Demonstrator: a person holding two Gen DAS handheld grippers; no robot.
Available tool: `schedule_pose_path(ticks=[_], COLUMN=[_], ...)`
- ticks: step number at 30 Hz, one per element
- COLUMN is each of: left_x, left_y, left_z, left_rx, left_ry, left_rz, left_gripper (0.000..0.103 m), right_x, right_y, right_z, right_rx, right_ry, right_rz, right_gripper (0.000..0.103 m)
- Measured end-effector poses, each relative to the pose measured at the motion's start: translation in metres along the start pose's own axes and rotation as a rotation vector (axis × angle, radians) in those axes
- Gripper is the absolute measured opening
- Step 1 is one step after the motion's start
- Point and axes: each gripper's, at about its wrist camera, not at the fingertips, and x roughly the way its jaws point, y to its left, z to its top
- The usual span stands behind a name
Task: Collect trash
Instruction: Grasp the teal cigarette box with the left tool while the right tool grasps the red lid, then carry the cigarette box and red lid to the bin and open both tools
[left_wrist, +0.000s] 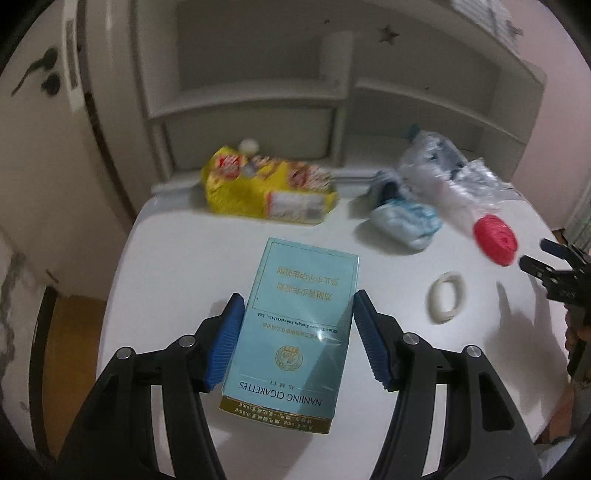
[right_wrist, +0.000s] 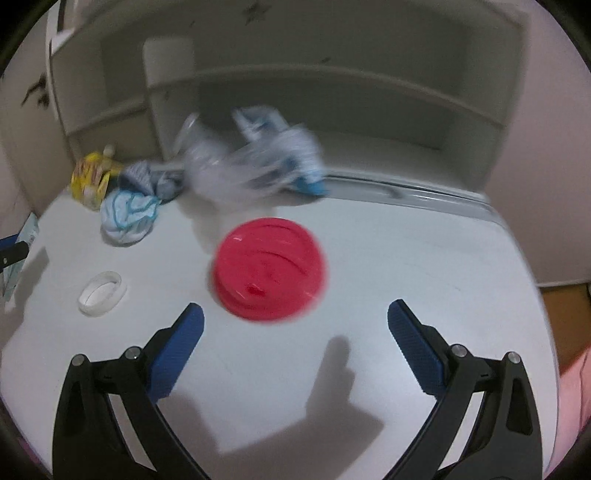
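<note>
A pale blue cigarette pack (left_wrist: 291, 328) is pinched between the blue pads of the left gripper (left_wrist: 298, 338), one pad pressed against each long side. The pack is seen label up, its gold-edged end nearest the camera, above the white table (left_wrist: 177, 266). Whether the pack is resting on the table or lifted off it cannot be told.

The right gripper (right_wrist: 295, 332) is spread wide, and nothing is held between its pads. It is poised over the table just short of a red lid (right_wrist: 269, 267), which lies flat on the tabletop and is somewhat blurred. In the left wrist view the same lid is seen at the right side of the table, with the tips of the right gripper near it.

A white ring (left_wrist: 447, 297) is seen lying on the table between the cigarette pack and the red lid, apart from both. Farther back, a crumpled blue-and-white cloth (left_wrist: 404, 221) is found, and behind it a heap of clear plastic wrapping (left_wrist: 450, 173) is piled near the table's rear edge. A yellow snack bag (left_wrist: 266, 186) is seen at the back left, with a small white ball (left_wrist: 249, 146) just behind it. White shelves (left_wrist: 258, 99) are set against the wall behind the table.
</note>
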Motion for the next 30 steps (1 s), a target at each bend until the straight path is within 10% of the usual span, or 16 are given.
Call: schedule_pose_path(ticks=[10,24,30], left_x=[0.021,-0.008,-0.039], left_y=[0.018,-0.026,-0.127], left_z=[0.003,0.007,0.014], left_rx=[-0.03,0.024,0.186], left_ry=[0.008,-0.045,-0.082], left_rz=[-0.014,-0.119,-0.3], left_gripper=[0.06,0.058,0.025], right_x=[0.047,-0.011,-0.092], right_y=[0.013,-0.01,-0.063], right_z=[0.026,0.007,-0.024], right_rx=[-0.017,0.051,0.173], right_ry=[0.073,-0.01,-0.154], right_rz=[-0.017,0.056,0.054], right_gripper=[0.09,0.08,0.08])
